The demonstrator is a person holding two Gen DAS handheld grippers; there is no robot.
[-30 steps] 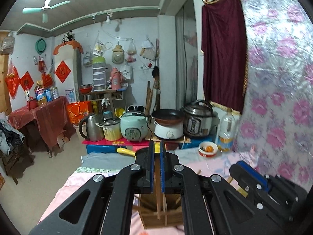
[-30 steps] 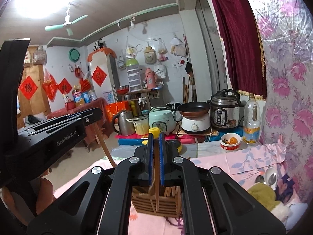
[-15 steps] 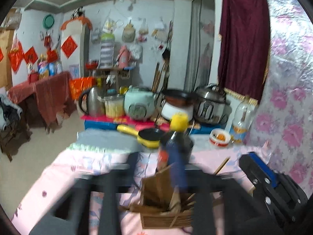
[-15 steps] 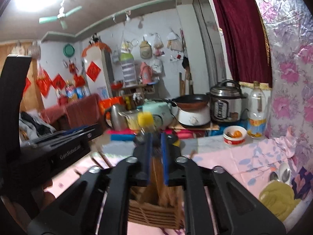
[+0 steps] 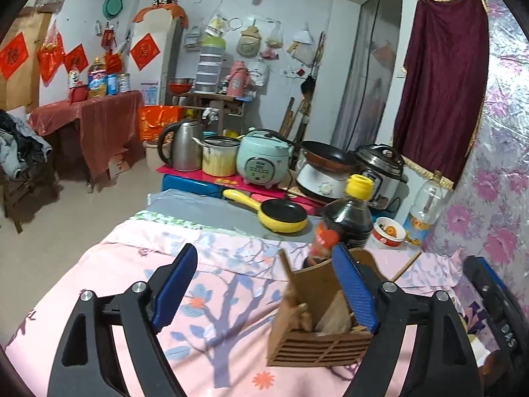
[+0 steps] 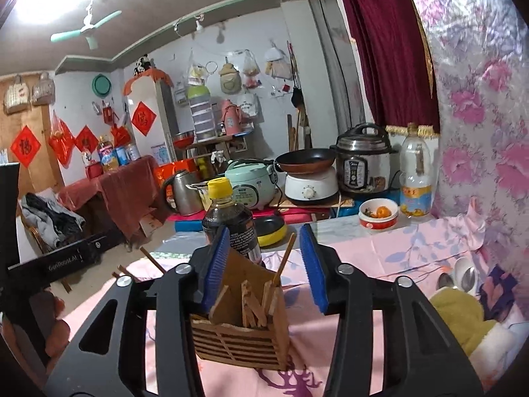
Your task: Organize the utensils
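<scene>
A slatted wooden utensil holder (image 5: 317,340) (image 6: 241,334) stands on the pink floral cloth with several wooden sticks and chopsticks in it. My left gripper (image 5: 264,287) is opening wide; only bare cloth lies between its blue pads, and the holder sits under its right finger. My right gripper (image 6: 264,268) hangs just above the holder, jaws opening around the holder's tall back panel and one upright chopstick (image 6: 285,258), pads pressing on nothing. In the left wrist view the right gripper (image 5: 492,314) shows at the far right edge.
A dark sauce bottle (image 5: 344,225) (image 6: 231,218) with a yellow cap stands right behind the holder. Further back are a yellow pan (image 5: 281,213) and a bowl (image 6: 378,213). Loose chopsticks (image 6: 150,258) lie left; spoons (image 6: 463,278) and a yellow-green cloth (image 6: 463,314) lie right.
Both grippers were shut on wooden sticks over the holder; both have opened and sunk, and the sticks now stand in the holder. The left gripper has shifted left of the holder.
</scene>
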